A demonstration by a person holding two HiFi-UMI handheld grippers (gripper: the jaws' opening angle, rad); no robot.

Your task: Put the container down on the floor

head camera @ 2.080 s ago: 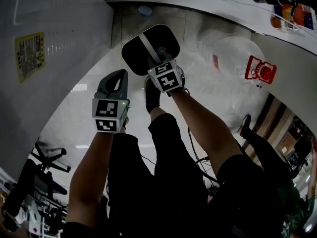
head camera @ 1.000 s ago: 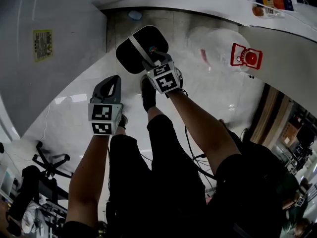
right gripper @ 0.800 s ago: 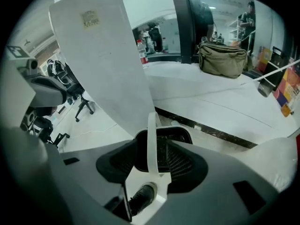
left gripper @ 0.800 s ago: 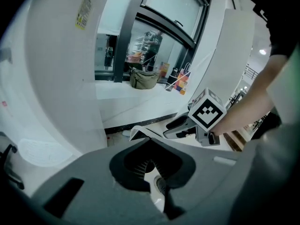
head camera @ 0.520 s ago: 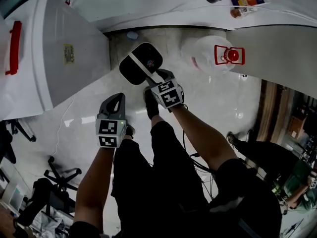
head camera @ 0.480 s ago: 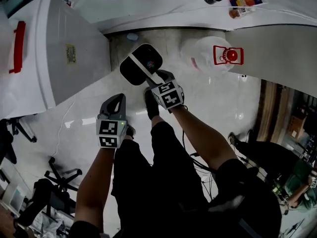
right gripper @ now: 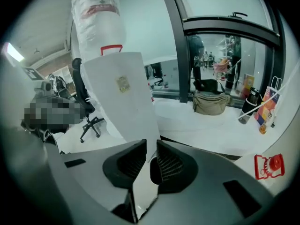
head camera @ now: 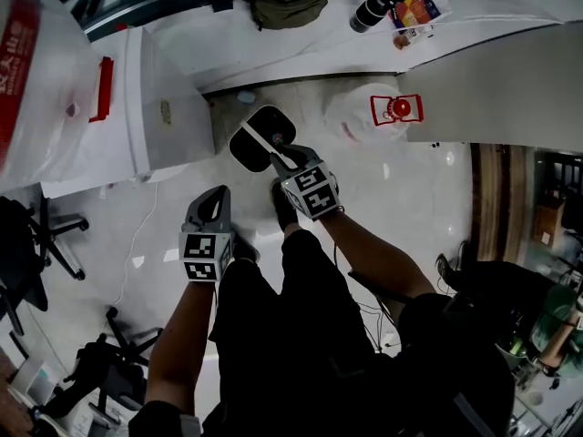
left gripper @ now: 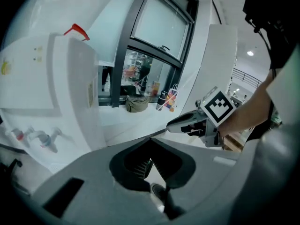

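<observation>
The clear container (head camera: 360,121) lies on the floor (head camera: 410,198) at the head view's upper centre, probably light, slippery and dentable (best gripped near its red-marked end), the right gripper (head camera: 262,137) closing on nothing, the left gripper (head camera: 210,209) clamped empty.

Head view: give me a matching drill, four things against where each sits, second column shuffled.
Things:
1. clear plastic container with red label
2. olive-green fabric bag
3. black office chair
4. orange paper bag

Places:
A. on the white ledge, beside a black flask
B. on the floor, at the picture's left edge
C. on the floor, next to the grey counter
D. on the white ledge, top centre, alone

Pairs: 1-C, 2-D, 3-B, 4-A.
</observation>
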